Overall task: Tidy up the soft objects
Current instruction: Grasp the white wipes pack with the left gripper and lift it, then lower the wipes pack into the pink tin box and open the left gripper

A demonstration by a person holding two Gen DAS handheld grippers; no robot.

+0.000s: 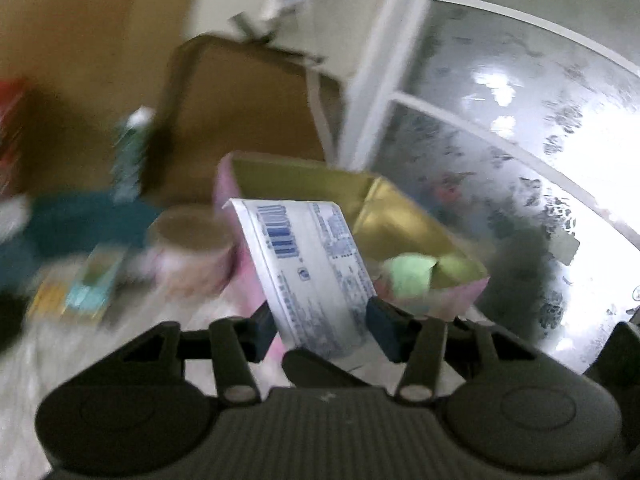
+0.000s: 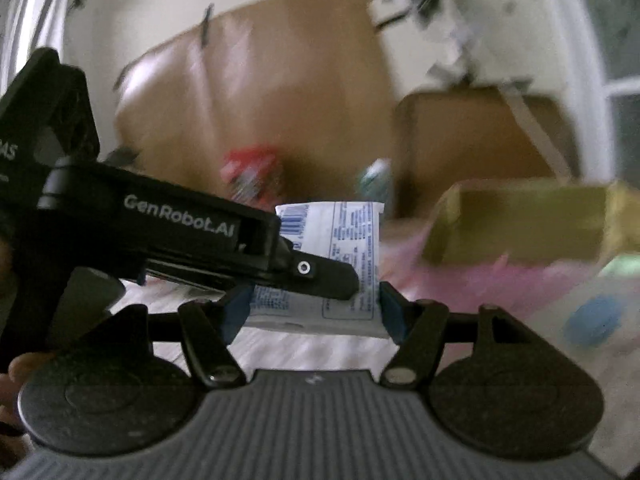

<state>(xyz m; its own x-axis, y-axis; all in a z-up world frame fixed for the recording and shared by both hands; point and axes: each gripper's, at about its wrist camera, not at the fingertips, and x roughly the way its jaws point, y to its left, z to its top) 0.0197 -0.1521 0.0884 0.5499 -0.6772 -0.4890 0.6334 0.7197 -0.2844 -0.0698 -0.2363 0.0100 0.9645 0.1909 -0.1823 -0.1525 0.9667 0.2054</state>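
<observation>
A white soft packet (image 1: 316,276) with blue print and a barcode is held up in the air, tilted. My left gripper (image 1: 320,324) is shut on its lower end. In the right wrist view the same packet (image 2: 340,240) sits between the blue pads of my right gripper (image 2: 314,312), which is shut on it too. The left gripper's black body (image 2: 180,232) crosses in front from the left. Behind the packet stands a pink box (image 1: 464,296) with a gold inside, holding a light green soft thing (image 1: 408,276). The box also shows in the right wrist view (image 2: 520,232).
A pink roll or cup (image 1: 192,248), a teal cloth (image 1: 88,220) and small coloured packets (image 1: 88,284) lie left of the box. Brown cardboard boxes (image 1: 248,112) stand behind. A frosted glass door (image 1: 520,140) is at right. A blue round thing (image 2: 596,320) lies at right.
</observation>
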